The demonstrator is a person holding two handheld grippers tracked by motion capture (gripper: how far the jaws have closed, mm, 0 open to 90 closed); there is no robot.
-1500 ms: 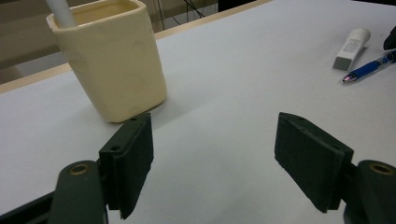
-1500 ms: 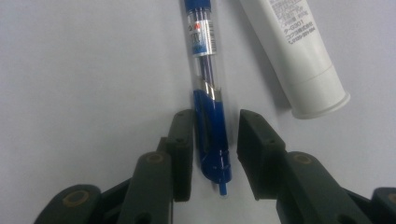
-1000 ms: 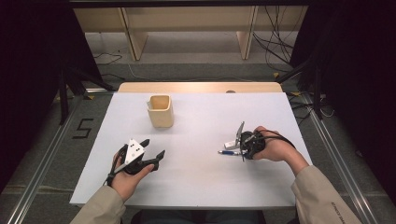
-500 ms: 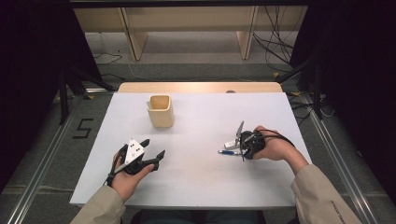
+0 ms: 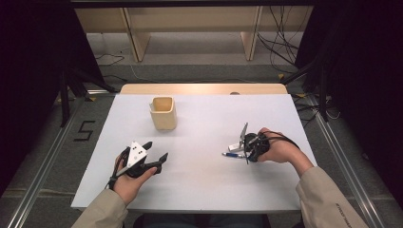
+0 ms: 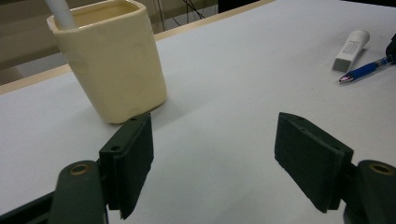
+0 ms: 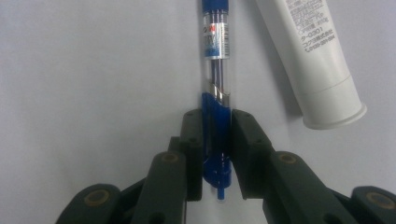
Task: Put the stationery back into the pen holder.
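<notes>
A blue pen (image 7: 215, 56) lies on the white table (image 5: 204, 190), right of centre. My right gripper (image 7: 216, 126) has just been closing, and its pads now press both sides of the pen's blue grip section. In the high view this gripper (image 5: 244, 152) rests low on the table with the pen (image 5: 232, 154) sticking out to its left. A white tube (image 7: 310, 51) lies close beside the pen. My left gripper (image 5: 156, 149) is open at the front left, with nothing between its fingers (image 6: 133, 158).
A cream cup (image 5: 164, 114) stands upright at the back left and holds a white stick (image 6: 60, 11). From the left gripper view the pen (image 6: 366, 71) and tube (image 6: 351, 44) lie far to the right. Shelving and cables sit beyond the table's far edge.
No visible change in the high view. Both hands hold their places.
</notes>
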